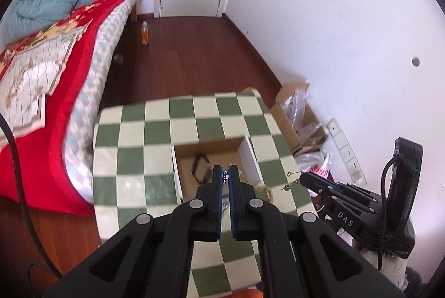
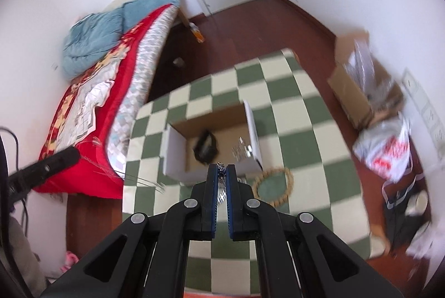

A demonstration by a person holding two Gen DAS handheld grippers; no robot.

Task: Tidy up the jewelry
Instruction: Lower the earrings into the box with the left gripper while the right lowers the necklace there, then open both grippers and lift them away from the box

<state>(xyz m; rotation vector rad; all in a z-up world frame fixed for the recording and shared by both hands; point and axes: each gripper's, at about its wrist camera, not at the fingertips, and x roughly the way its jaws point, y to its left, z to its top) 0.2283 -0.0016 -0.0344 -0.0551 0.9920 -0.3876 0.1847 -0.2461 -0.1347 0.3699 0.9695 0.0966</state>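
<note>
Jewelry: your left gripper (image 1: 225, 175) clenches a small beaded piece (image 1: 225, 176), your right gripper (image 2: 221, 172) a chain (image 2: 221, 169), both above the open cardboard box (image 2: 178, 143).

Small shiny piece (image 1: 225, 175) pinched at the left gripper (image 1: 225, 172) tips: too small to identify. Chain (image 2: 221, 169) between the right gripper (image 2: 221, 171) pads: most of its length hidden behind the fingers. Dark item (image 2: 205, 149) in the cardboard box (image 2: 211, 117) ahead of the tips: blurred, type unclear. Glinting heap (image 2: 241, 150) at the box's right wall: motion-smeared. Woven ring (image 1: 265, 191) right of the left fingers: mostly hidden. Bed (image 1: 41, 92): cut off at the left edge.
</note>
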